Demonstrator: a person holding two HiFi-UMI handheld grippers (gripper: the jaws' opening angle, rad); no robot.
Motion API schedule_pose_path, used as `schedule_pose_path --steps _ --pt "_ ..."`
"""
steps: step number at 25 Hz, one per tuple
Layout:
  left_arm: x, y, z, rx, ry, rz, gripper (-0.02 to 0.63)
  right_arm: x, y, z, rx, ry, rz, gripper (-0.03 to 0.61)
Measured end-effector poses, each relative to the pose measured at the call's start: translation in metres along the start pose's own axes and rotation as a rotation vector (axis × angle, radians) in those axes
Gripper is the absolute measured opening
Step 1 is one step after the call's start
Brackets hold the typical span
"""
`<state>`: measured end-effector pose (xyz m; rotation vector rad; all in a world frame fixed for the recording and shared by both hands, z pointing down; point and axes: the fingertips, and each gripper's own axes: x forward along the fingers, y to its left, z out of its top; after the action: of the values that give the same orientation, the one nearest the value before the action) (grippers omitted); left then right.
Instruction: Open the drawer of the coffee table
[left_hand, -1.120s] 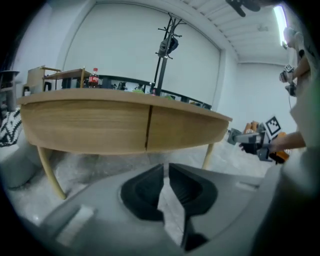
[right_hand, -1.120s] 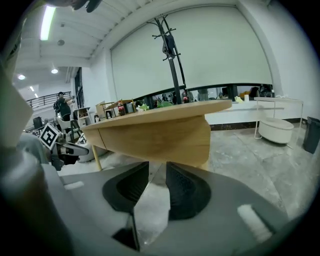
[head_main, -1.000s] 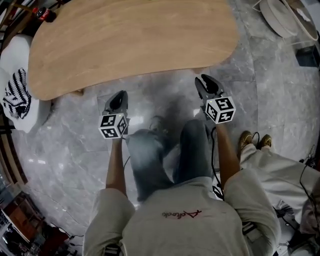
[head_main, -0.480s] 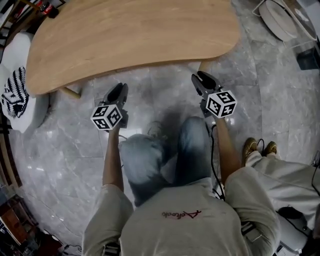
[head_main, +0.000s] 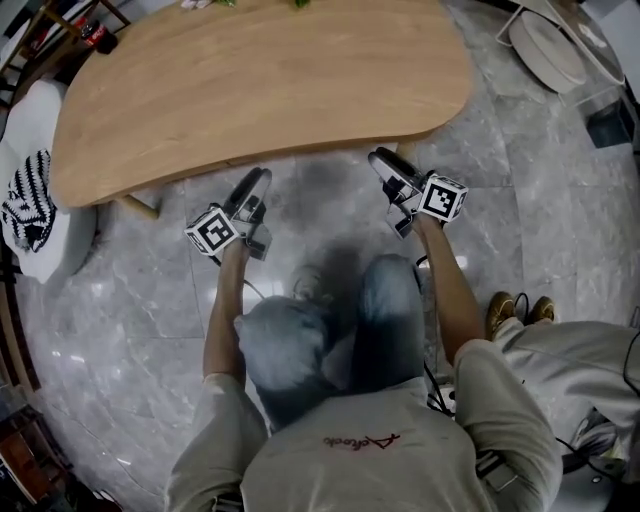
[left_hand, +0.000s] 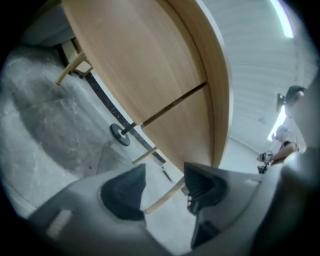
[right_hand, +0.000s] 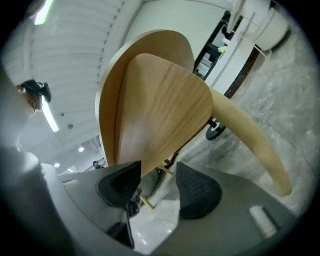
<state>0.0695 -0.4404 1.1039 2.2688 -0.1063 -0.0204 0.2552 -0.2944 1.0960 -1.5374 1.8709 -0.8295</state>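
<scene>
Two hand-held claws up at the near edge of the coffee table, with none of the real work done yet. Left gripper: jaws just now spreading, standing wide apart, clamped on nothing, with only a slanted table leg and pale floor visible through the gap. Right gripper: likewise just now spreading, wide apart and empty, with only a bit of wooden leg and glossy floor beyond the pads. Both pointing roughly level toward the table's side, near it but, to judge from the head view, not touching.

Drawer taken to be the flat wooden panel tucked under the top's rim, on the side facing the person. Seems fully shut: flush with the table's side, and nothing jutting out past the top when seen from above. A thin seam across the panel in the left gripper view, probably the drawer's edge. No knob or handle to be made out.

Judged progress: approach about finished, grip and pull not yet begun. Left to do: find a lip or underside edge of the front, close on it or hook it, then draw straight back. Little room for that, with the person's legs right behind the grippers.
</scene>
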Motion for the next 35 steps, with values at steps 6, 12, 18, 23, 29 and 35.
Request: schedule_pose_path --steps 6,12,18,23,29,35 --pt "0.02 -0.003 0.019 0.003 -0.015 -0.042 0.259 0.023 0.005 0.021 0.013 -0.018 0.093 0.222" --pt "0.023 -0.011 0.026 0.013 -0.044 -0.112 0.195 0.018 -0.002 0.018 0.031 -0.028 0.1 0.19" --pt "0.02 -0.015 0.028 0.0 -0.062 -0.133 0.19 0.019 0.005 0.016 0.04 -0.021 0.115 0.143" --pt "0.018 -0.018 0.028 -0.013 -0.065 -0.136 0.221 0.019 0.008 0.014 0.051 -0.02 0.123 0.126" --pt "0.004 -0.023 0.016 0.001 -0.058 -0.136 0.166 0.006 0.016 0.001 0.042 -0.012 0.155 0.107" --pt "-0.011 -0.04 -0.002 0.025 -0.045 -0.14 0.17 -0.018 0.025 -0.014 0.038 -0.018 0.153 0.098"
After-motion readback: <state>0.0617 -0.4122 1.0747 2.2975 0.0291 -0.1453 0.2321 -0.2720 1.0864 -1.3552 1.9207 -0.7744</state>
